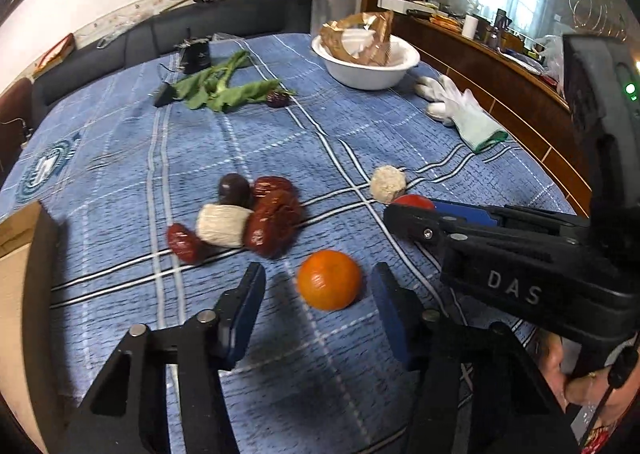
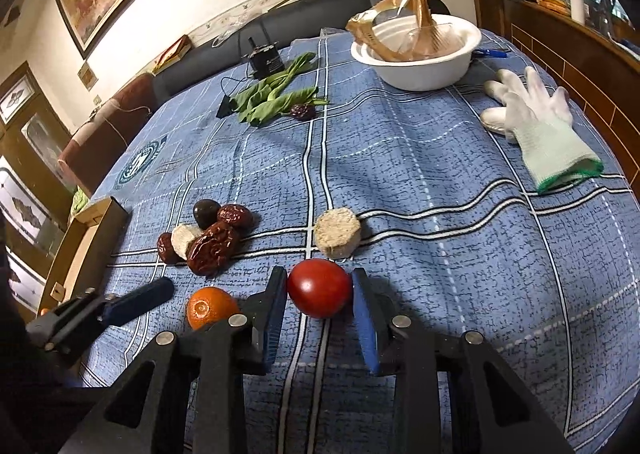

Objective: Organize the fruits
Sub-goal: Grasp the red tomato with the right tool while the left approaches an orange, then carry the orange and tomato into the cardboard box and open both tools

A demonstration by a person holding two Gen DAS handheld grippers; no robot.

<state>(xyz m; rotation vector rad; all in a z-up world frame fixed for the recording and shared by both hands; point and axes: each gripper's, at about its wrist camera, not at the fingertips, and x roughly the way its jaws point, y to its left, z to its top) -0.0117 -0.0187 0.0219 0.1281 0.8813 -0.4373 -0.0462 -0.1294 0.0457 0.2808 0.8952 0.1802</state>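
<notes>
1. At the far left edge a cardboard box [image 2: 76, 250] sits open on the blue tablecloth [image 2: 420, 182]; I judge it the likely place for sorted fruit.
2. A heap of red dates [image 1: 272, 222], a dark round fruit [image 1: 234, 189] and a pale roll [image 1: 222, 225] lies just right of the box, touching one another, seemingly not yet sorted.
3. The left gripper [image 1: 318, 308] stands wide open around the orange [image 1: 329, 280]; neither pad touches it, so it looks lined up for a grasp.
4. The right gripper [image 2: 320, 308] straddles the red tomato [image 2: 319, 288], jaws narrowed to about its width; whether they press it, I cannot tell.
5. A beige puck [image 2: 336, 232] rests just beyond the tomato, apart from the heap.
6. Far right lies a white glove [image 2: 536, 126], with a white bowl [image 2: 420, 62] behind.
</notes>
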